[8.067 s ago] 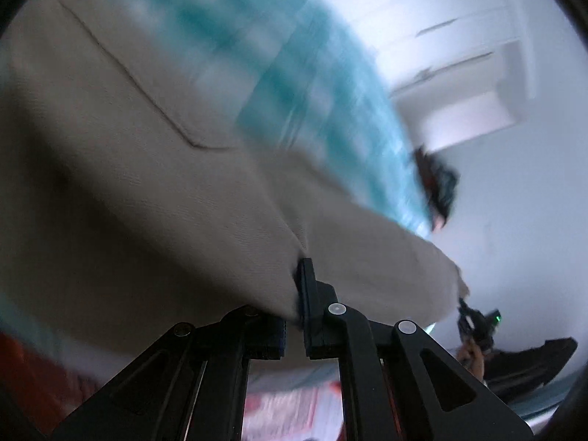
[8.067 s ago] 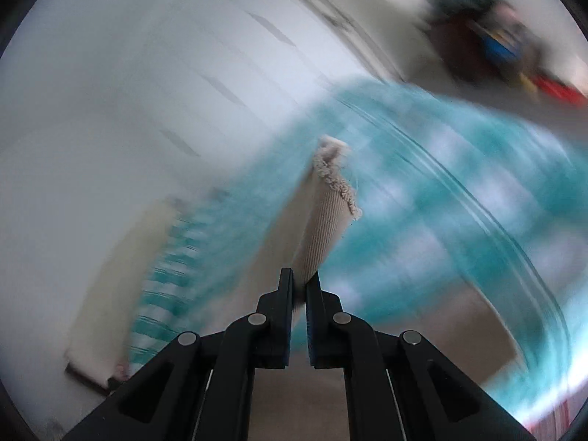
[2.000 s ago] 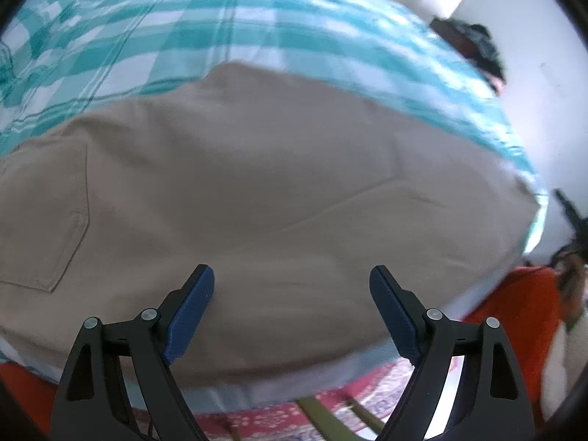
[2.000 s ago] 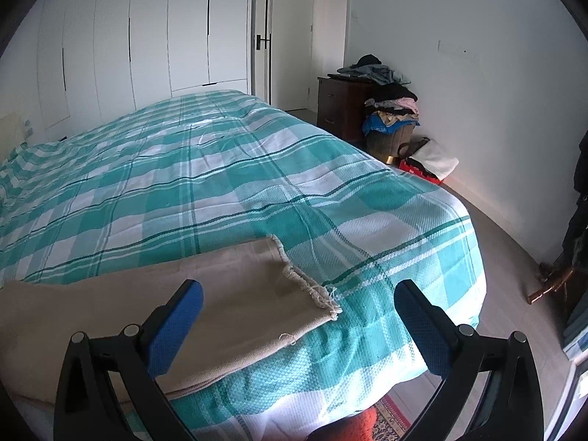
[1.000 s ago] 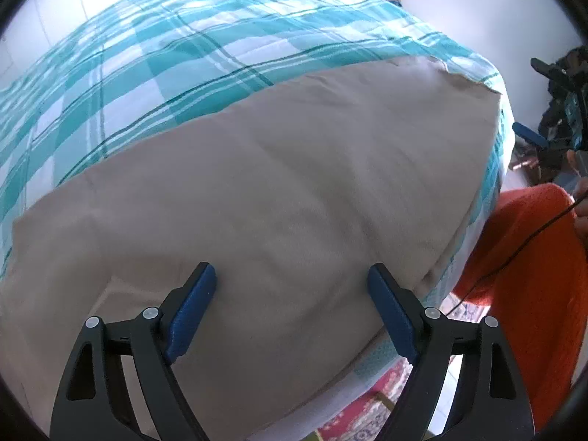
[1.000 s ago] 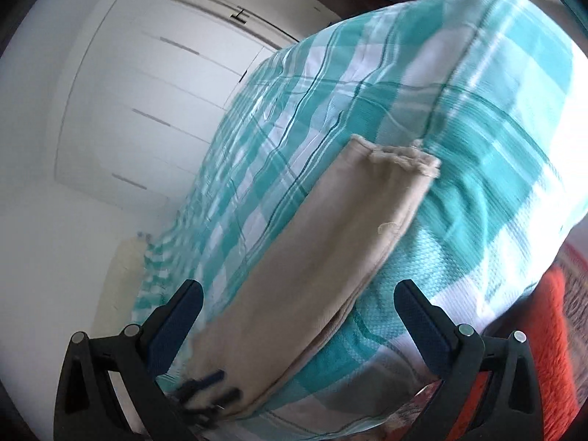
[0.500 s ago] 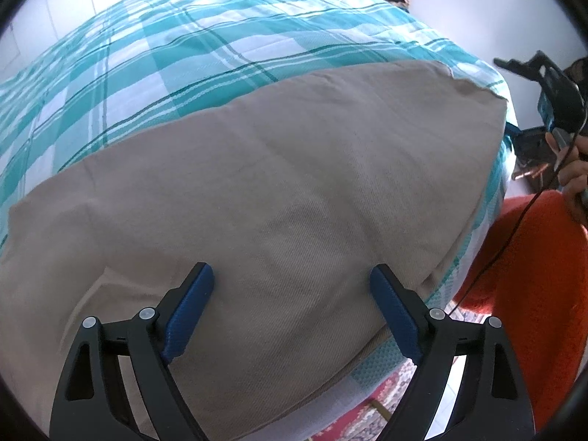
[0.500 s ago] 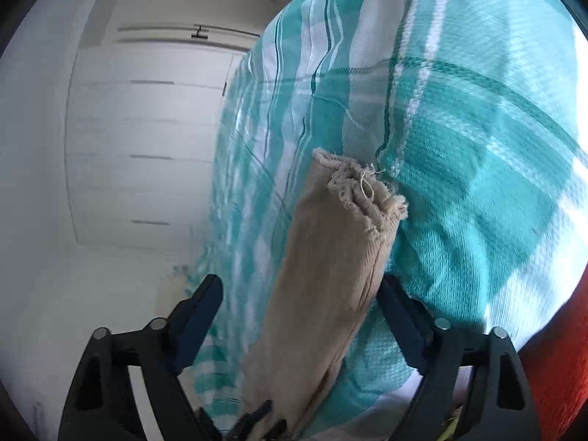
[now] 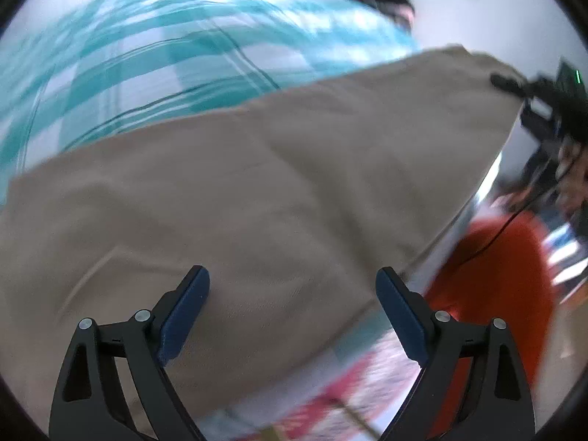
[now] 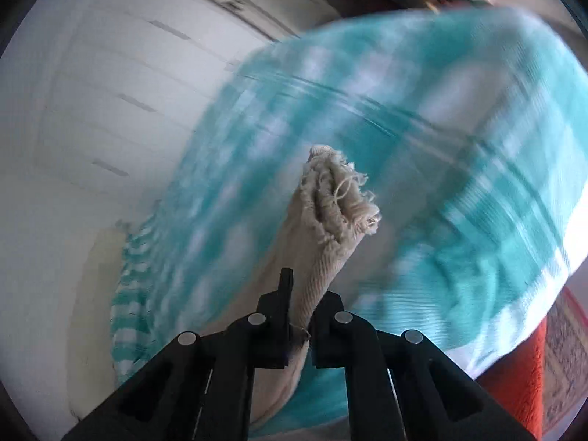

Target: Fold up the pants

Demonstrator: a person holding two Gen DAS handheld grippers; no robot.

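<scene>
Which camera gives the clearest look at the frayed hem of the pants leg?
The right wrist view: the frayed hem sticks up just past the right gripper, which is shut on the pants leg. The left wrist view shows only the broad beige pants on the bed, the hem end blurred.

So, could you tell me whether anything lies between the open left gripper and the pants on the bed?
Nothing visible does. The left gripper is open right over the beige pants, which lie bare on the checked bedspread. The right gripper has just closed on the frayed leg end.
</scene>
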